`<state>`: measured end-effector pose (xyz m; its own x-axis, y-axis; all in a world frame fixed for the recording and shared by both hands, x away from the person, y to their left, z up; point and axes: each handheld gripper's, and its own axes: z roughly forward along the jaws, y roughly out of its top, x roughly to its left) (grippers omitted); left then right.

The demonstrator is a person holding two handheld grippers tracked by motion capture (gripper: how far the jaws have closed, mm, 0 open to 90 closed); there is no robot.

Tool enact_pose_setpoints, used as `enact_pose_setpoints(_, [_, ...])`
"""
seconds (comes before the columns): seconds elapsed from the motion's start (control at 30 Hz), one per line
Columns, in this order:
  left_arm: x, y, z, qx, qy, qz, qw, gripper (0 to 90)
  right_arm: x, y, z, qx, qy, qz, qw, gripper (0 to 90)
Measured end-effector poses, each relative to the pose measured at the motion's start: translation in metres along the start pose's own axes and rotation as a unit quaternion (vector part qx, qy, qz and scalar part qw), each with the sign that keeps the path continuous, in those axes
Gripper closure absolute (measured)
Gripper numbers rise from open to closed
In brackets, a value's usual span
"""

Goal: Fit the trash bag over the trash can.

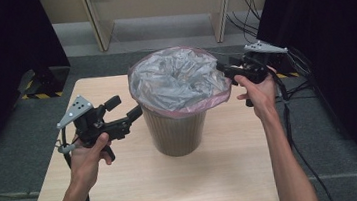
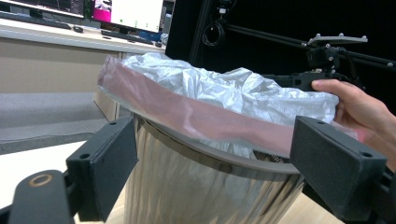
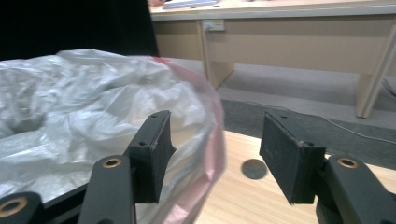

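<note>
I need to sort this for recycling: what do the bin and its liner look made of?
The round tapered bin looks like polished metal: its wall shows streaky reflections, though the high view leaves it brownish. The translucent grey liner with a pink rim band looks like thin glossy plastic film: crinkled and see-through.

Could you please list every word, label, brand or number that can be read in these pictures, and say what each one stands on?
No text can be read in these pictures.
Monitors on the desk behind, in the left gripper view: lit windows, too small and blurred to read.
Bin and its plastic bag: no print or label seen.
Grey plate on the left gripper: only holes, no writing.
Yellow and black striped tape on the floor: a marking, no words.
</note>
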<state>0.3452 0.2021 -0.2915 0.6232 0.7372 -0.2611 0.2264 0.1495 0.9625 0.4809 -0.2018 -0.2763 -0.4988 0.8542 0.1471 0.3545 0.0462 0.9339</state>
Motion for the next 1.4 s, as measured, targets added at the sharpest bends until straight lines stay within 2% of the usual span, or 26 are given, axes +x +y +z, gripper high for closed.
enact_pose_setpoints(0.13, [0.001,0.002,0.000,-0.009,0.002,-0.010,0.9999,14.2,0.009,0.001,0.003,-0.002,0.012,-0.008,0.9999,44.3])
enact_pose_setpoints(0.3, [0.008,0.003,0.004,-0.010,0.023,-0.022,0.9994,14.4,0.010,0.001,0.004,-0.005,0.016,-0.012,0.9998,44.2])
enact_pose_setpoints(0.43, [0.012,0.004,0.010,-0.016,0.031,-0.034,0.9988,14.3,0.010,0.000,0.004,-0.007,0.017,-0.015,0.9997,44.2])
enact_pose_setpoints(0.6, [0.011,0.008,0.013,-0.034,0.014,-0.052,0.9980,14.2,0.012,-0.001,0.005,-0.007,0.018,-0.021,0.9996,44.2])
enact_pose_setpoints(0.7, [0.010,0.010,0.013,-0.035,0.016,-0.047,0.9981,14.2,0.011,-0.001,0.005,-0.007,0.018,-0.023,0.9996,44.2])
enact_pose_setpoints(0.8, [0.010,0.007,0.017,-0.015,0.030,-0.031,0.9989,14.8,0.011,-0.001,0.005,-0.008,0.018,-0.022,0.9996,44.2])
enact_pose_setpoints(0.83, [0.011,0.005,0.018,-0.009,0.031,-0.032,0.9989,15.9,0.011,-0.001,0.005,-0.008,0.018,-0.022,0.9996,44.2])
enact_pose_setpoints(0.87, [0.011,0.002,0.019,-0.006,0.029,-0.034,0.9990,19.7,0.011,-0.001,0.005,-0.008,0.018,-0.022,0.9996,44.2])
enact_pose_setpoints(0.97, [0.012,-0.005,0.019,0.000,0.016,-0.034,0.9993,38.7,0.010,-0.001,0.004,-0.009,0.017,-0.021,0.9996,44.2])
enact_pose_setpoints(1.07, [0.010,-0.009,0.017,0.002,0.012,-0.021,0.9997,55.2,0.008,-0.002,0.004,-0.008,0.016,-0.021,0.9996,44.2])
enact_pose_setpoints(1.13, [0.009,-0.009,0.016,-0.003,0.002,-0.018,0.9998,66.8,0.007,-0.003,0.004,-0.007,0.015,-0.021,0.9996,44.3])
enact_pose_setpoints(1.17, [0.008,-0.010,0.015,-0.006,0.004,-0.011,0.9999,71.1,0.007,-0.004,0.004,-0.006,0.015,-0.022,0.9996,44.5])
enact_pose_setpoints(1.2, [0.008,-0.010,0.014,-0.009,0.006,-0.004,0.9999,74.9,0.007,-0.004,0.004,-0.007,0.014,-0.022,0.9996,44.7])
enact_pose_setpoints(1.27, [0.009,-0.010,0.012,-0.013,-0.004,-0.007,0.9999,81.0,0.007,-0.003,0.003,-0.010,0.014,-0.020,0.9996,45.4])
enact_pose_setpoints(1.4, [0.009,-0.014,0.008,-0.014,-0.019,-0.003,0.9997,84.2,0.005,-0.002,0.002,-0.013,0.011,-0.015,0.9997,47.1])
